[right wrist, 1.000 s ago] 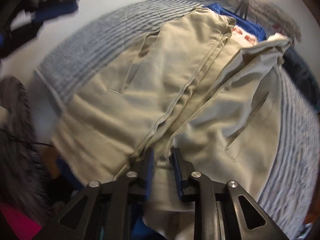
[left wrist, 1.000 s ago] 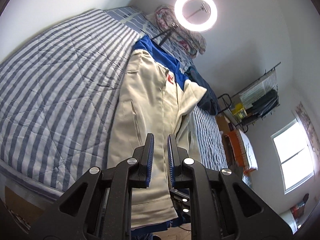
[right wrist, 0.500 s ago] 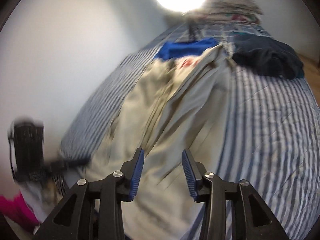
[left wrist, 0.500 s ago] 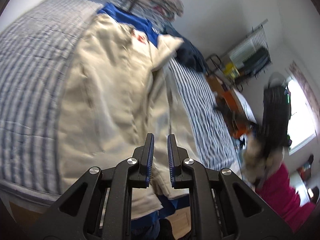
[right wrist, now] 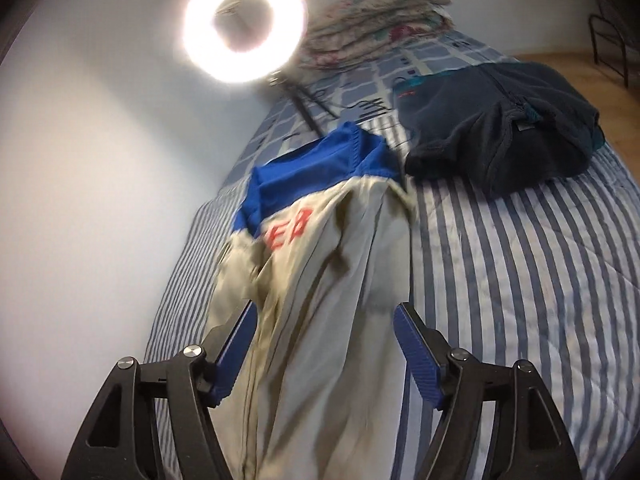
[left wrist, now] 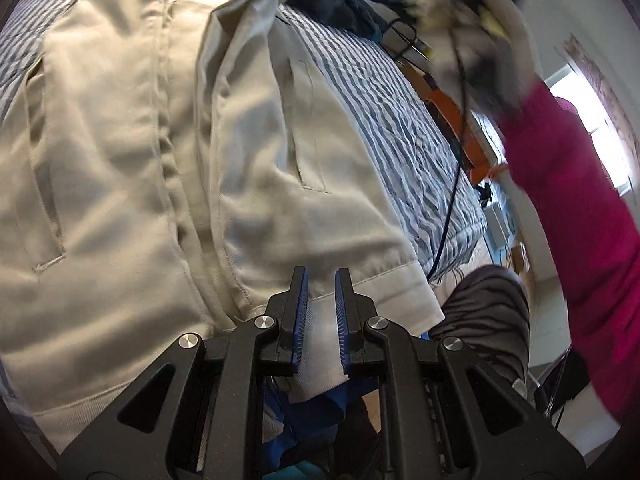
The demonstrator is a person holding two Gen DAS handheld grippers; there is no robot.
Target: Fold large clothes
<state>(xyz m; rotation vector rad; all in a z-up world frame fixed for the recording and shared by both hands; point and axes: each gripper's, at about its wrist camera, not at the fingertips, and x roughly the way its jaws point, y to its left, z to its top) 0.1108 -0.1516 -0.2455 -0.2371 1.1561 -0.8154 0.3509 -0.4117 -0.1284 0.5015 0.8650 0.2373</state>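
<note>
A large beige jacket (left wrist: 120, 140) with a blue collar part (right wrist: 316, 168) and red letters (right wrist: 288, 228) lies lengthwise on the striped bed (right wrist: 520, 280), its front panels overlapping. My left gripper (left wrist: 321, 276) hovers over the jacket's near hem, its jaws shut to a thin slit with nothing pinched. My right gripper (right wrist: 324, 312) sits above the jacket (right wrist: 320, 360) farther along; its jaws are opening wide, the cloth lies below them and the pads do not press on it.
A dark navy fleece (right wrist: 500, 136) lies bunched on the bed beyond the jacket. A ring light (right wrist: 244, 24) and a folded floral quilt (right wrist: 376, 16) stand at the head end by the wall. A person's pink sleeve (left wrist: 572, 200) reaches across at the right.
My right gripper let go of the jacket's hem, opened and swung up toward the collar end. My left gripper dropped and moved right, closer over the near hem, staying shut.
</note>
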